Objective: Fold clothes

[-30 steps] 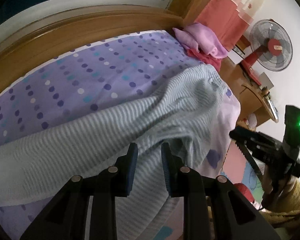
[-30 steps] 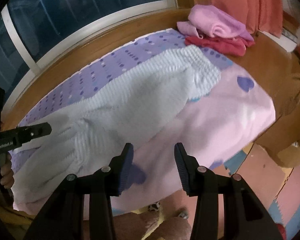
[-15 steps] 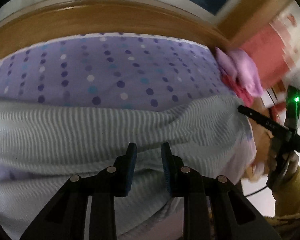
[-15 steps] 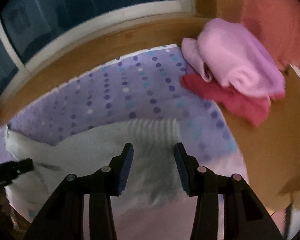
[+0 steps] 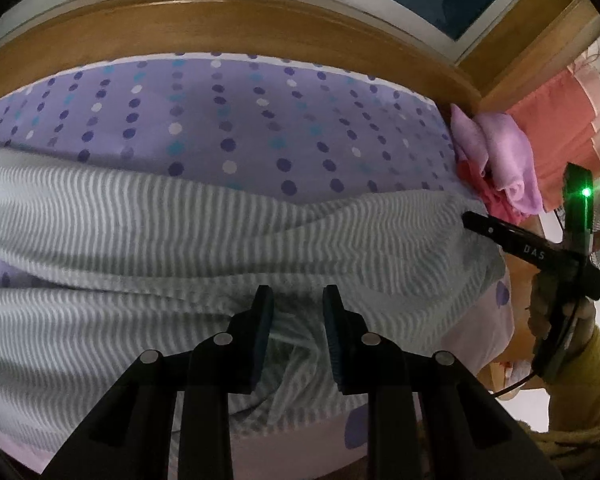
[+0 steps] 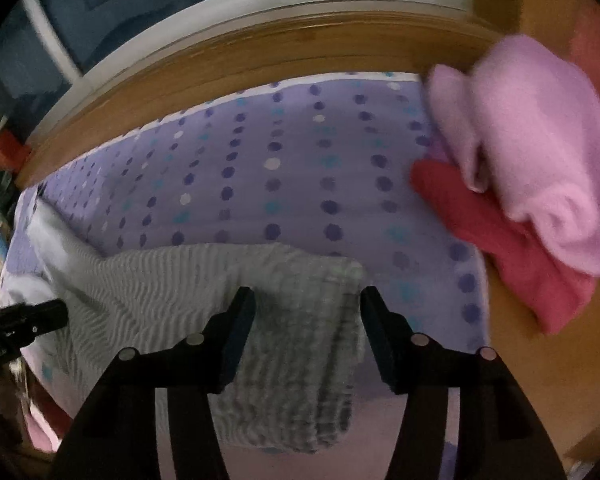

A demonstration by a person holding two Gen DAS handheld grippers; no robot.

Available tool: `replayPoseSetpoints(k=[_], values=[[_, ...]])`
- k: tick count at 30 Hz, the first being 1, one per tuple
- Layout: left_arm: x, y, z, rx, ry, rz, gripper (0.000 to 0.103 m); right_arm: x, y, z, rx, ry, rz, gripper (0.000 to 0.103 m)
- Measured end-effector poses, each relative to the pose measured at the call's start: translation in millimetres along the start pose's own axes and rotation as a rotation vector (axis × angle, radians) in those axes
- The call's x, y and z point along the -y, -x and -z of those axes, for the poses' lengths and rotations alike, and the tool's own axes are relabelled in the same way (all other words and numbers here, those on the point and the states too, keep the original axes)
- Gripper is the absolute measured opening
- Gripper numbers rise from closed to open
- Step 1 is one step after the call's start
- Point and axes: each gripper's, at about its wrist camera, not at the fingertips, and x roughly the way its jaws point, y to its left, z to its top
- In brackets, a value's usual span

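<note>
- We find the striped garment lying crumpled across the dotted purple sheet, running from 9 o'clock to 3 o'clock in the left wrist view, with folds bunched at its near edge.
- The left gripper points down at that near edge around 6 o'clock. Its jaws stand partly apart; cloth lies behind and below them, but we see no pad pressing on it, so we judge nothing is held.
- The right gripper hangs over the garment's right-hand end. Its jaws are opening and stand wide, the ribbed end showing between them without either pad touching it.
- A pink towel rests on a red cloth at 2 o'clock of the right wrist view, near the garment's end but apart from it.
- Risk: the bunched folds under the left gripper could give a pinch of several layers, or of the sheet as well, dragging the bedding up with the fold.
- Risk: the right wrist view is blurred; closing while in motion could catch only the edge, which may slip free.
- Risk: uneven grips would skew the fold.
</note>
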Motion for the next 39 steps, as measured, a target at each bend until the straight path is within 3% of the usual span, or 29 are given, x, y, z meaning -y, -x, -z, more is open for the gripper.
replayPoseSetpoints(k=[6, 8, 10, 15, 17, 19, 21, 25, 28, 33, 39], values=[[-1, -2, 6, -0.018, -0.01, 0.032, 0.024, 2, -8, 2, -0.036, -0.035, 0.007, 0.055], [0, -4, 6, -0.02, -0.011, 0.034, 0.024, -4, -14, 0, -0.033, -0.03, -0.008, 0.048], [-1, -1, 6, -0.014, -0.008, 0.042, 0.024, -14, -8, 2, 0.014, 0.028, 0.033, 0.025], [-4, 15, 0, 0.026, -0.027, 0.035, 0.024, -31, 60, 30, 0.219, 0.181, -0.057, 0.016], [-8, 20, -2, 0.038, -0.03, 0.033, 0.024, -40, 81, 53, 0.246, 0.272, -0.048, 0.016], [-11, 24, -5, 0.049, -0.038, 0.022, 0.024, -45, 91, 81, 0.229, 0.354, -0.031, 0.015], [-13, 24, -7, 0.051, -0.045, 0.011, 0.024, -45, 85, 111, 0.159, 0.408, -0.015, 0.013], [-17, 22, -10, 0.038, -0.06, -0.004, 0.024, -41, 74, 149, 0.091, 0.4, -0.033, 0.013], [-16, 18, -11, 0.023, -0.082, -0.004, 0.024, -40, 76, 153, 0.072, 0.347, -0.064, 0.015], [-3, 12, -18, 0.018, -0.167, 0.007, 0.024, -53, 76, 156, 0.047, 0.38, -0.029, 0.017], [38, -12, -31, -0.026, -0.322, 0.14, 0.024, -59, 76, 157, 0.046, 0.382, -0.001, 0.017]])
